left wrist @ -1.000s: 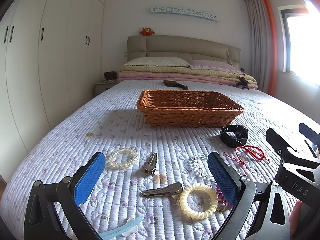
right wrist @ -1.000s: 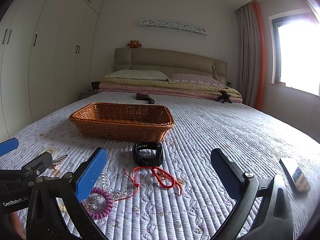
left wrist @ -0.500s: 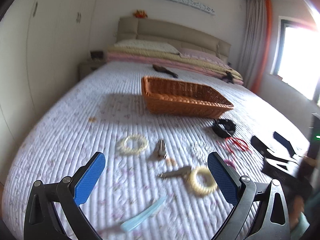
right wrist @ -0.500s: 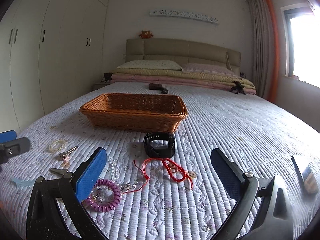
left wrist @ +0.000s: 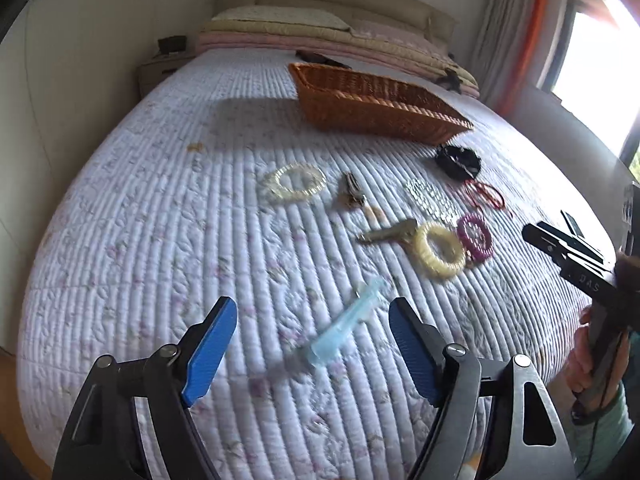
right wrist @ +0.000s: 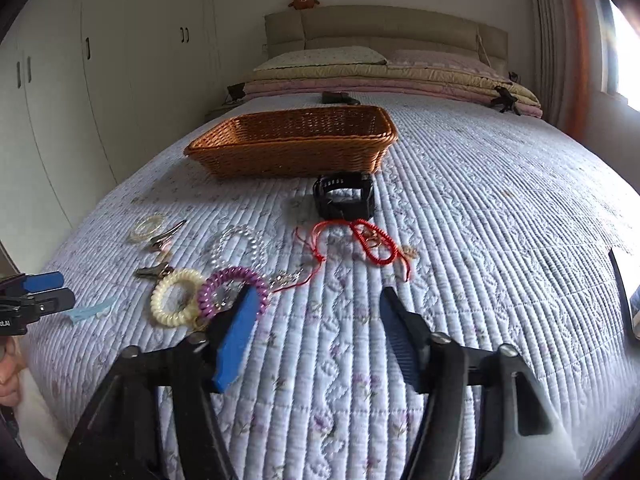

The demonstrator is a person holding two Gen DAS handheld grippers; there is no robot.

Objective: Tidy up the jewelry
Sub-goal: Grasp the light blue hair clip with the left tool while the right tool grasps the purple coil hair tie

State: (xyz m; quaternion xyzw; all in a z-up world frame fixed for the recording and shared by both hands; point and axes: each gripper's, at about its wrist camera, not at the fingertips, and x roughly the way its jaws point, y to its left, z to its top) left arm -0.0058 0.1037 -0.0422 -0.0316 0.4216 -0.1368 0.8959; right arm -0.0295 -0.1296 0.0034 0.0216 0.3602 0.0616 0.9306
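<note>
A brown wicker basket (left wrist: 376, 100) (right wrist: 296, 142) sits on the quilted bed. In front of it lie a black watch (right wrist: 346, 196), a red cord bracelet (right wrist: 368, 240), a clear bead bracelet (right wrist: 236, 244), a purple coil band (right wrist: 232, 284), a cream coil band (left wrist: 438, 250) (right wrist: 174, 298), metal clips (left wrist: 386, 234) and a pale bead ring (left wrist: 294, 182). A light blue hair clip (left wrist: 344, 328) lies between the jaws of my open left gripper (left wrist: 312, 340). My right gripper (right wrist: 316, 336) is open and empty, above the quilt just right of the purple band.
A phone (right wrist: 624, 292) lies at the bed's right edge. Pillows and folded blankets (right wrist: 380, 68) lie at the headboard, with a dark object (right wrist: 338, 97) behind the basket. White wardrobes (right wrist: 80, 92) line the left wall. A window (left wrist: 592, 68) is on the right.
Both grippers have tilted down toward the quilt. The left gripper has pulled back and left, so the blue hair clip now lies between its jaws. Both stay open.
</note>
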